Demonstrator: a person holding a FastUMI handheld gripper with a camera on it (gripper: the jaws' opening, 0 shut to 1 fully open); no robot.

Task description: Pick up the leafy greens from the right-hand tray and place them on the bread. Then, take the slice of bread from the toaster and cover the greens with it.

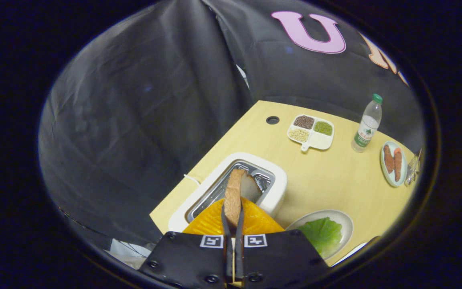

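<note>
The tool (233, 218) is up in the air over the toaster (231, 188), pointing down at it. Its two fingers are pressed tight on a slice of bread (234, 192), one on each flat side. The slice stands on its thin edge, with its brown crust facing up toward the camera. It looks to be just above the toaster's open slot, but I cannot tell if its far end still touches the metal inside.

The toaster is white and sits near the corner of the pale wooden worktop (319, 176). Just beside the fingers is a round plate (345, 222) with a green leaf (322, 235) lying flat on it.

Farther away on the worktop are a white tray with beans (310, 131), a water bottle (367, 124), and a small plate with two brown pieces of food (393, 163).
</note>
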